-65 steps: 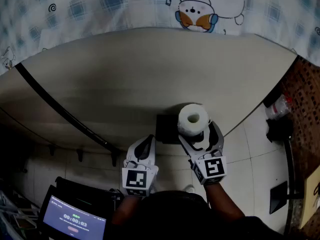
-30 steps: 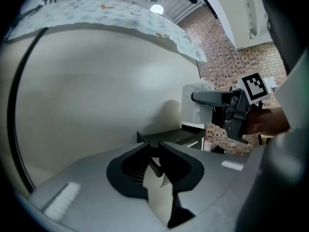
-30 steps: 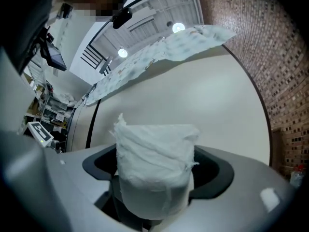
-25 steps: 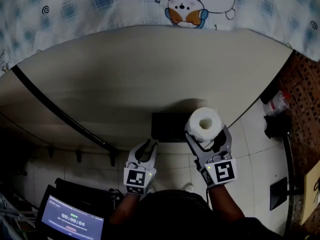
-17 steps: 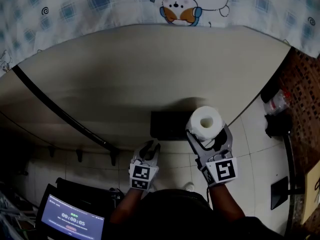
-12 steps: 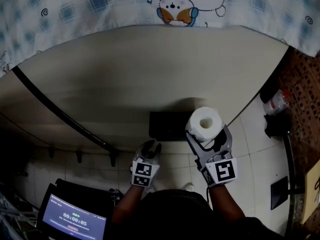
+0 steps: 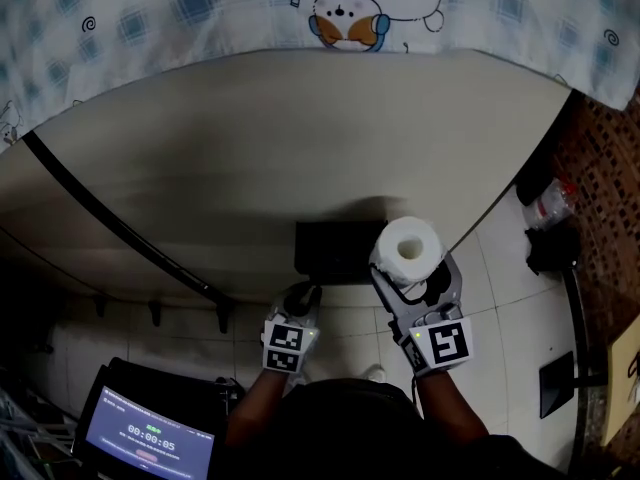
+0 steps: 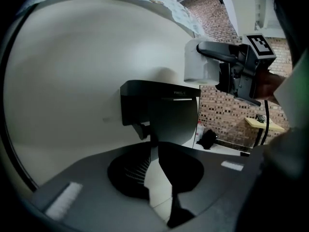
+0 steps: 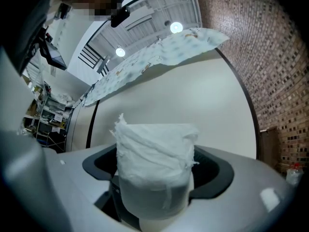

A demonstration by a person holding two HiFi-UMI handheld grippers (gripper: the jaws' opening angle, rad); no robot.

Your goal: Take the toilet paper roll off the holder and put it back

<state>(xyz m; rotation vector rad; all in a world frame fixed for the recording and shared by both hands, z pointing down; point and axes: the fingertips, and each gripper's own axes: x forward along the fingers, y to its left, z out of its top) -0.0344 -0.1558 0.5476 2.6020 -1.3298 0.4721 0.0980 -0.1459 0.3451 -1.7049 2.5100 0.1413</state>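
The right tongs (image 9: pixel 155 180) were clamped on the toilet paper roll (image 9: pixel 154 166), one jaw on either side of it. That gripper's own view showed the roll's ragged, torn outer wrap, which the head view did not. The head view showed the roll's open core end instead, at the tip of the right tongs.

The left tongs (image 8: pixel 159 178) were narrow, the dark jaws almost together with only a thin sliver of light between them and nothing gripped. They pointed at the black holder (image 8: pixel 159 108). Only the left gripper view showed the holder's front flap and a short peg below it. It also showed the roll up and to the right of the holder, apart from it.

From the head, the holder sat against a cream panel (image 7: pixel 250 148), just left of the roll. A patterned cloth (image 7: pixel 150 8) lay beyond the panel.
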